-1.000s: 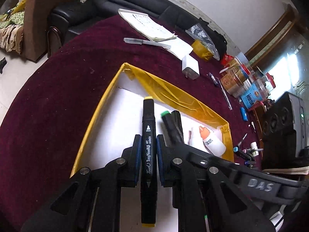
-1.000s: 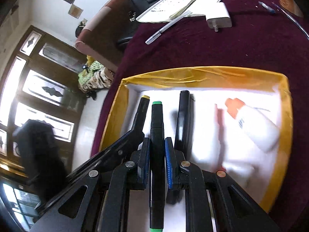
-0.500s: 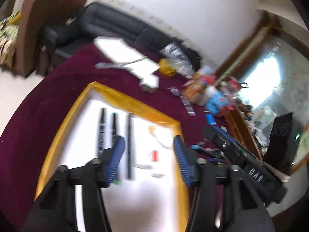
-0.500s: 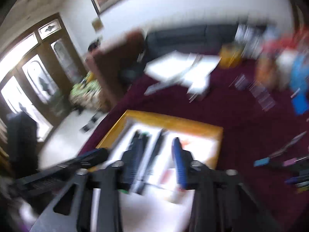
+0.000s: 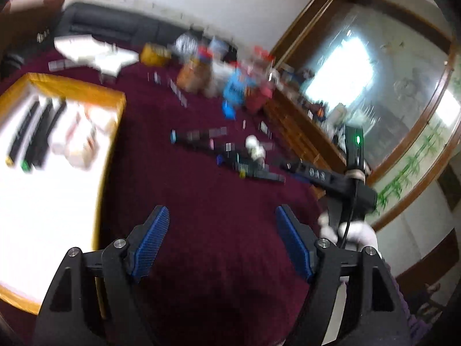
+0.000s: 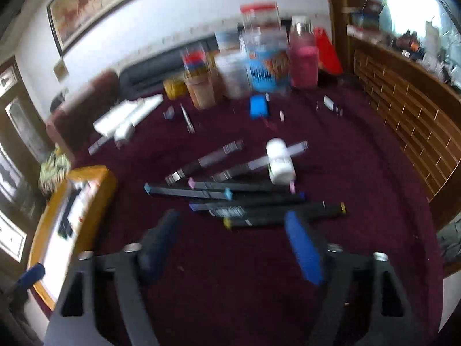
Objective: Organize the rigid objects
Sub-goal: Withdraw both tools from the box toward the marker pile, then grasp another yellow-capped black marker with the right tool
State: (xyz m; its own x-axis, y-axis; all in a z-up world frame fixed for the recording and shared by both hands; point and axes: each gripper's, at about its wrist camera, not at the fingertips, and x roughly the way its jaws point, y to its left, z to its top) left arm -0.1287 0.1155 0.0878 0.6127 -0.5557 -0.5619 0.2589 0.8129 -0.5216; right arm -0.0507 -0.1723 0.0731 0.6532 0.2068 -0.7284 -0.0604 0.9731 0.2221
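Both views are blurred by motion. My left gripper (image 5: pixel 222 239) is open and empty above the maroon tablecloth (image 5: pixel 207 190), right of the yellow-rimmed tray (image 5: pixel 113 132). Three black markers (image 5: pixel 37 132) and a white glue bottle (image 5: pixel 77 144) lie in the tray. My right gripper (image 6: pixel 233 245) is open and empty, just short of a pile of black markers (image 6: pixel 259 204) and a small white bottle (image 6: pixel 279 161) on the cloth. The tray also shows at the left of the right wrist view (image 6: pixel 100 190).
Jars and boxes (image 6: pixel 259 63) stand at the back of the table. White papers and a charger (image 6: pixel 126 118) lie back left. A blue box (image 6: pixel 259 106) lies near the jars. A wooden cabinet (image 6: pixel 409 121) runs along the right.
Both grippers let go of their markers in the tray, opened and swung right toward the pile of loose markers. The yellow-capped and green-capped markers now lie in the tray.
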